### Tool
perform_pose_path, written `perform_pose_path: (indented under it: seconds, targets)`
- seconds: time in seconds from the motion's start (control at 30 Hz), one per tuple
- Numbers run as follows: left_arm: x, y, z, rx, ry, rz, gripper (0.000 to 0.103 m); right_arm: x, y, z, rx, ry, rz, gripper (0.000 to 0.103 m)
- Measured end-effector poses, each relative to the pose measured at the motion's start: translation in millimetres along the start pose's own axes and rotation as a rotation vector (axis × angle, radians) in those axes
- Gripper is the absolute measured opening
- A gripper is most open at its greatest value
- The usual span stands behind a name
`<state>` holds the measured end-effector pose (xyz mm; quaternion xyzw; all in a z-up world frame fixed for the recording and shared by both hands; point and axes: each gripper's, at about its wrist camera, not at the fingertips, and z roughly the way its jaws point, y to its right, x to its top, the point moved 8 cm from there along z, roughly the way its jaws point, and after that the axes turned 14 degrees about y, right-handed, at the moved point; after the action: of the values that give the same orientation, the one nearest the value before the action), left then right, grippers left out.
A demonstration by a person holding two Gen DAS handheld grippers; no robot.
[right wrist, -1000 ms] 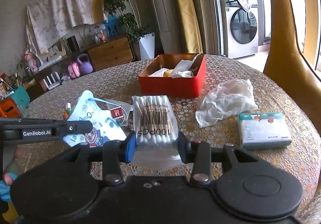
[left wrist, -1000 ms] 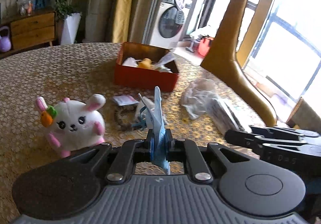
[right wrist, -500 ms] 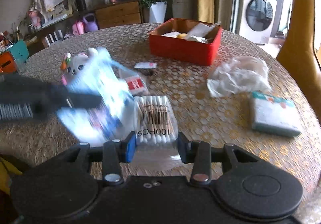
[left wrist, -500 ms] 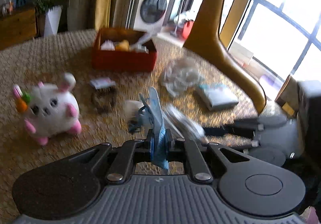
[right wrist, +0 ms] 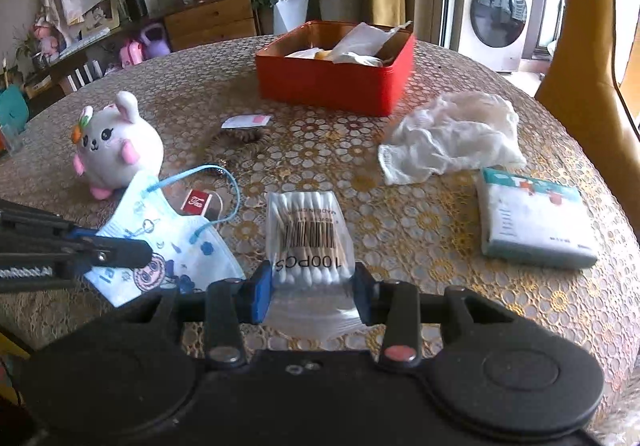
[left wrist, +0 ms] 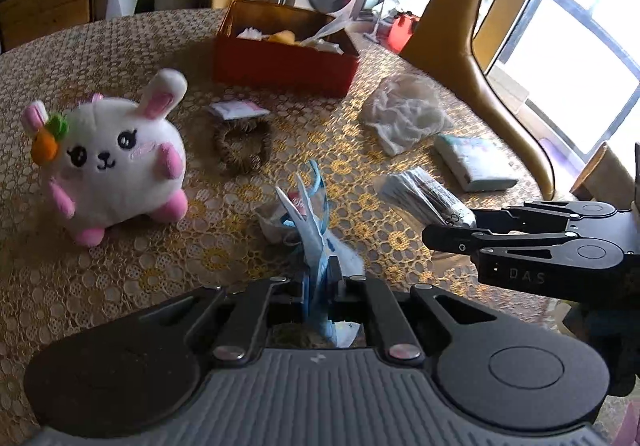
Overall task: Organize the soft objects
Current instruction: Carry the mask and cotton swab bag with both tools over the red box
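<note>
the mask's (right wrist: 168,246) printed face is seen only from the right wrist; it is clamped edge-on by the left gripper (left wrist: 320,286), cotton swabs (right wrist: 310,242) by the right gripper (right wrist: 312,294), with the rabbit (right wrist: 118,142) near the red box (right wrist: 336,82)

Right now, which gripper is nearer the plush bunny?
Left. The left gripper, shut on the face mask, sits just in front of the plush bunny; the right gripper, holding the cotton swab bag, is farther right.

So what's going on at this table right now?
A person is sorting soft items with two handheld tongs. The left tongs are shut on a blue child's face mask; the right tongs grip a bag of cotton swabs. The red box already holds some items, while the plush bunny sits on the table.
</note>
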<state>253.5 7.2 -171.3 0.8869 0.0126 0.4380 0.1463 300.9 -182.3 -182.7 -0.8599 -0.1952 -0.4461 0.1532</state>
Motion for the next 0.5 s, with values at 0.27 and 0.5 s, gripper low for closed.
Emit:
perform_pose_path:
  seconds: [0.27, 0.5]
  targets:
    - [39, 19, -23, -0.031, 0.068, 0.017, 0.007, 32, 7, -29, 0.006, 0.08, 0.008, 0.04]
    - [91, 29, -31, -0.035, 0.135, 0.067, 0.007, 69, 16, -50, 0.005, 0.149, 0.018, 0.04]
